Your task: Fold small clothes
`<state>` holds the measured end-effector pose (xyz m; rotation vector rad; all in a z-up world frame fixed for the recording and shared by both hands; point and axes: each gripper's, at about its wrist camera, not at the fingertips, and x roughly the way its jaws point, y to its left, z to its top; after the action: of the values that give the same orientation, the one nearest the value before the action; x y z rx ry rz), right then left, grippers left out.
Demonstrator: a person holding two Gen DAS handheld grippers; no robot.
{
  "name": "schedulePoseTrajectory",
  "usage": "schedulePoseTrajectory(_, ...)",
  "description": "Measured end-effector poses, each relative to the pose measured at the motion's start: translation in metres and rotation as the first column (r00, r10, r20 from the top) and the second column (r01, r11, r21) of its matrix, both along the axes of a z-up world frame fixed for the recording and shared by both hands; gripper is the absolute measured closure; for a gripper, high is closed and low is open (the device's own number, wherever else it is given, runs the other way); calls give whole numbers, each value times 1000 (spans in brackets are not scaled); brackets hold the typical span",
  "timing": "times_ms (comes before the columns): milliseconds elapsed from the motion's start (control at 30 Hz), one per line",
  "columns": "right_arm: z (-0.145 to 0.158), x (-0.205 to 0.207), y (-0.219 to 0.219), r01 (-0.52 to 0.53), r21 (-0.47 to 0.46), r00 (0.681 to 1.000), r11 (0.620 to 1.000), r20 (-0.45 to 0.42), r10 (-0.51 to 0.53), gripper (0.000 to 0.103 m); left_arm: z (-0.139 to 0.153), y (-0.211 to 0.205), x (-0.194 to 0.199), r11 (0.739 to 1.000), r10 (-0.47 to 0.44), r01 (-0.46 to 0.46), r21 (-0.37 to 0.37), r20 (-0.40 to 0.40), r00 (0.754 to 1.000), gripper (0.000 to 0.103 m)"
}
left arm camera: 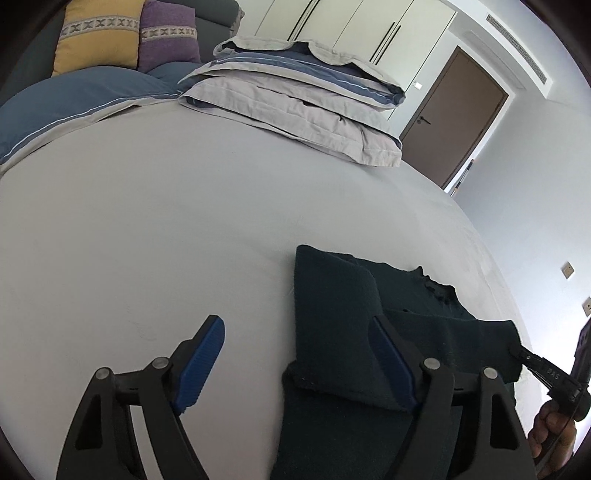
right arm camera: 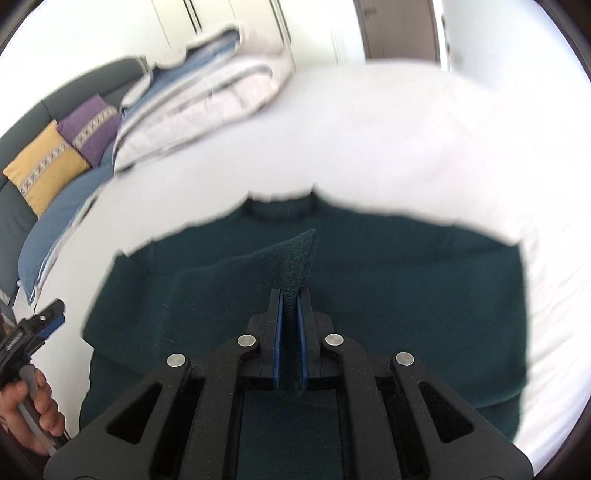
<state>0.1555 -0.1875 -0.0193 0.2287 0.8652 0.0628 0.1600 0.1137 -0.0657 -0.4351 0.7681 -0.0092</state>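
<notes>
You have one dark green sweater lying on the bed, and two cushions behind. Your right gripper pinches a raised fold of it; your left gripper hovers spread wide beside its edge.

A wide bed under a pale grey sheet fills the room's foreground. At its head lies a folded grey-and-blue duvet, with blue pillows beside it and a yellow cushion and purple cushion against a dark grey headboard. Behind stand white wardrobe doors, a brown door and a white wall with sockets. Daylight is bright.
</notes>
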Motion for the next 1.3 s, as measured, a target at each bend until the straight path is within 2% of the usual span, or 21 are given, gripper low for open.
schedulePoseTrajectory(233,-31,6,-37,59,38,996,998,-65,-56,97,-28,-6,47,998,-38,45,48,-127,991,22)
schedulePoseTrajectory(433,-60,20,-37,24,28,992,999,-126,-20,97,-37,-16,85,993,-42,58,100,-154,987,23)
schedulePoseTrajectory(533,-72,15,-39,27,46,992,999,-128,-21,97,-36,-25,102,990,-59,78,116,-165,985,32)
schedulePoseTrajectory(600,-74,13,-37,15,38,992,999,-126,-11,97,-37,-33,113,985,-78,104,140,-180,981,33)
schedulePoseTrajectory(633,-75,11,-35,11,30,992,999,-128,-7,97,-39,-38,119,980,-87,119,159,-195,977,41)
schedulePoseTrajectory(667,-75,11,-33,9,22,991,1000,-130,-6,97,-44,-42,125,977,-90,128,171,-212,973,56)
schedulePoseTrajectory(733,-76,11,-32,13,14,991,1000,-134,-11,97,-52,-44,131,975,-90,132,178,-227,970,64)
schedulePoseTrajectory(867,-74,6,-35,36,14,990,999,-135,-34,97,-56,-42,132,967,-79,125,221,-204,976,83)
schedulePoseTrajectory(1000,-70,-3,-37,63,50,991,997,-124,-57,97,-59,-39,131,961,-90,135,241,-188,978,89)
schedulePoseTrajectory(1200,-85,0,-37,42,40,986,998,-163,-35,97,-57,-40,130,945,-97,149,292,-184,978,90)
schedulePoseTrajectory(1300,-81,1,-37,37,51,987,998,-157,-28,93,-42,-38,111,954,-104,142,263,-154,983,90)
